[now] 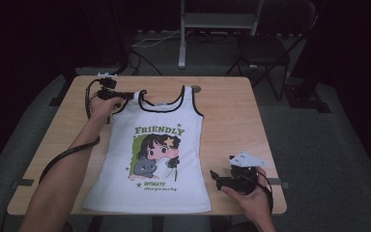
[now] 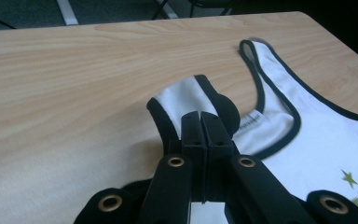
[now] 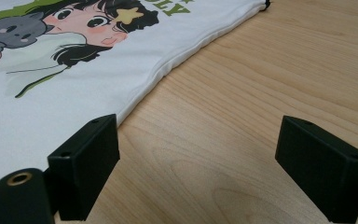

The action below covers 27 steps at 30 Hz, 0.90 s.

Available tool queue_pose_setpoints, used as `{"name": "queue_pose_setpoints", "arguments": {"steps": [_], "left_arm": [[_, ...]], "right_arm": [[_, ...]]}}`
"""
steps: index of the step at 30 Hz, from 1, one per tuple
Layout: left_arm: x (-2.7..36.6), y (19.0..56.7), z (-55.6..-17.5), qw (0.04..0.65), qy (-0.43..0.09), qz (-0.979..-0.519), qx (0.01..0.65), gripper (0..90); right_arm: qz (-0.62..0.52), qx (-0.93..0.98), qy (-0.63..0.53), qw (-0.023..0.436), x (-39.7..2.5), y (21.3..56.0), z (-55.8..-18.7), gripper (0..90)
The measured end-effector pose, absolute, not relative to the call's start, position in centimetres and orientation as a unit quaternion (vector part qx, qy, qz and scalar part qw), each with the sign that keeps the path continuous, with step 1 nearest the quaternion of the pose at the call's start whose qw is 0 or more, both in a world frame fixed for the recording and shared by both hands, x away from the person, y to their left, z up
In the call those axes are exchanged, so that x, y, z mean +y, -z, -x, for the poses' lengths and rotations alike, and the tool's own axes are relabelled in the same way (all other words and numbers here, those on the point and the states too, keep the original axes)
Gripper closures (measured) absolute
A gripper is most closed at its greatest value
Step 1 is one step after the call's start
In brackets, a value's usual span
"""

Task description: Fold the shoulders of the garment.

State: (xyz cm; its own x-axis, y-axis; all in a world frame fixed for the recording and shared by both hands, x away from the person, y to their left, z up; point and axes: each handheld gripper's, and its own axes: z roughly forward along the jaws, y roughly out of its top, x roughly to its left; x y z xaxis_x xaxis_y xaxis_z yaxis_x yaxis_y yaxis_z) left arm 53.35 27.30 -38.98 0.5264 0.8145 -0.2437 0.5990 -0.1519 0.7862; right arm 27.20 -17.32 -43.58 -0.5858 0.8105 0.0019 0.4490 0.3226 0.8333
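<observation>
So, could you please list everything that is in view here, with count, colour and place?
tank top: one, white with black trim and a cartoon print under the word FRIENDLY, spread flat on the table, straps at the far side.
table: one, light wood, under the tank top.
folding chair: one, dark, on the floor beyond the table's far right corner.
metal stand: one, grey, on the floor behind the table.
cables: a few, white and black, on the floor behind the table.
left gripper: one, black, jaws shut on the tank top's left strap.
right gripper: one, black, jaws wide open, low over bare wood beside the top's right side seam.
forearms: two, coming in from the near edge.
</observation>
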Motion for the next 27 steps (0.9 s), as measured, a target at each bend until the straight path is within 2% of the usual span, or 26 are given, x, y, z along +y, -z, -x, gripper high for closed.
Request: {"name": "queue_pose_setpoints", "arguments": {"steps": [13, 27], "left_arm": [[27.3, 40.8, -48.6, 0.444, -0.116, -0.769, 0.445, 89.3], [26.5, 41.2, -45.1, 0.434, -0.141, -0.787, 0.415, 89.2]], "right_arm": [[-0.395, 0.788, -0.420, 0.217, -17.0, 43.5, -27.0, 13.1], [-0.393, 0.790, -0.417, 0.217, -16.8, 43.5, -27.0, 13.2]]}}
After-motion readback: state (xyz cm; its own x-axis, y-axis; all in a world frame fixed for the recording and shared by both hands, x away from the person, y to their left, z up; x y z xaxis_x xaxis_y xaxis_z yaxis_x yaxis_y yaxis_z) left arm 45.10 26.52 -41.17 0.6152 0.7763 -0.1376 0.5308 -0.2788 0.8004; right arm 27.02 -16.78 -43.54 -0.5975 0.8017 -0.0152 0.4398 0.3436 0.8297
